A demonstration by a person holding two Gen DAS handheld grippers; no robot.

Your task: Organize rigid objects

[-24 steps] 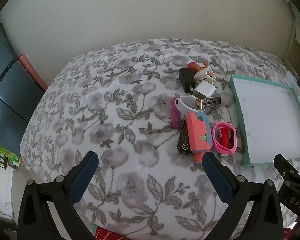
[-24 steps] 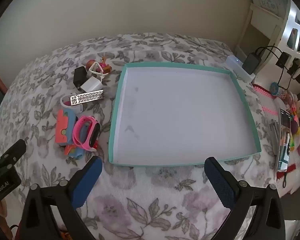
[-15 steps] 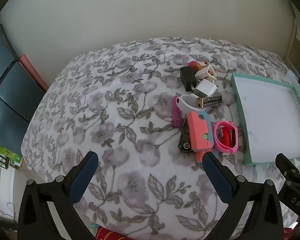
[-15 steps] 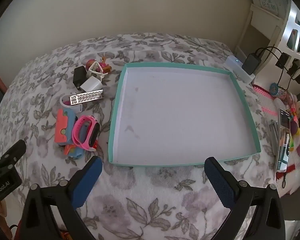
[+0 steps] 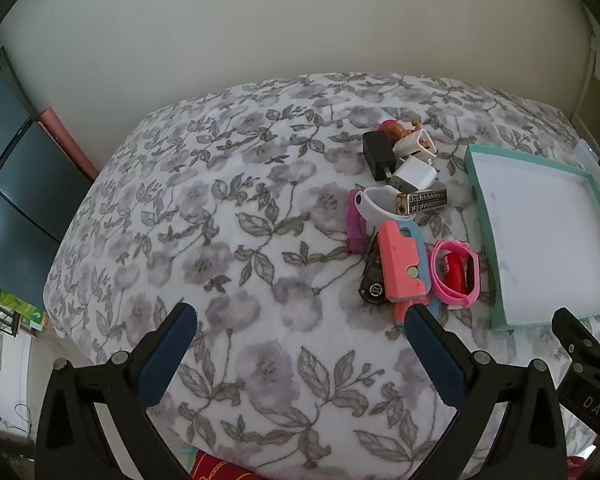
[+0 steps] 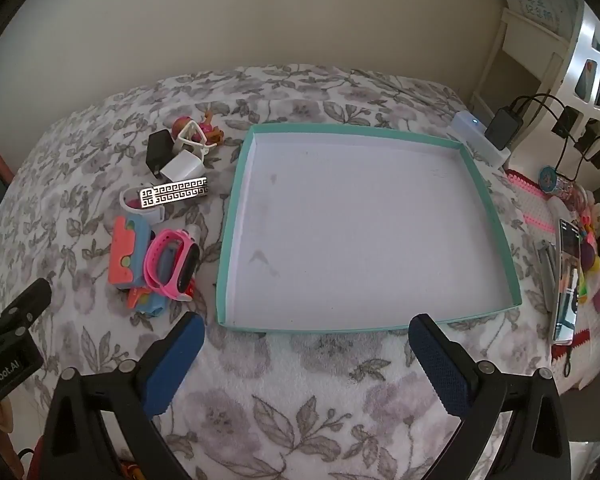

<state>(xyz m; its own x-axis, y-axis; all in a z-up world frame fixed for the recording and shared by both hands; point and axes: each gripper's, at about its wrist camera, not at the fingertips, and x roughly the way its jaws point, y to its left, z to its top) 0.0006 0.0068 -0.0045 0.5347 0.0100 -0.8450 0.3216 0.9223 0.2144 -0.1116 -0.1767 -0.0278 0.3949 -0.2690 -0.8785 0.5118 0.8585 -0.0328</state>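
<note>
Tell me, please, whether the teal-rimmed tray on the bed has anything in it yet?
Empty. The teal-rimmed tray shows only its bare white floor with a few faint smudges; the small objects all lie beside it on the floral bedspread.

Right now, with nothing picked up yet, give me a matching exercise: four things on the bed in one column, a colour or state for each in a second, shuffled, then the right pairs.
Things:
1. tray
2. watch
3. charger block
4. left gripper

Colour or state:
A. pink strap
B. open, holding nothing
C. teal rim, nothing inside
D. white, beside a black adapter

Pairs: 1-C, 2-A, 3-D, 4-B
</note>
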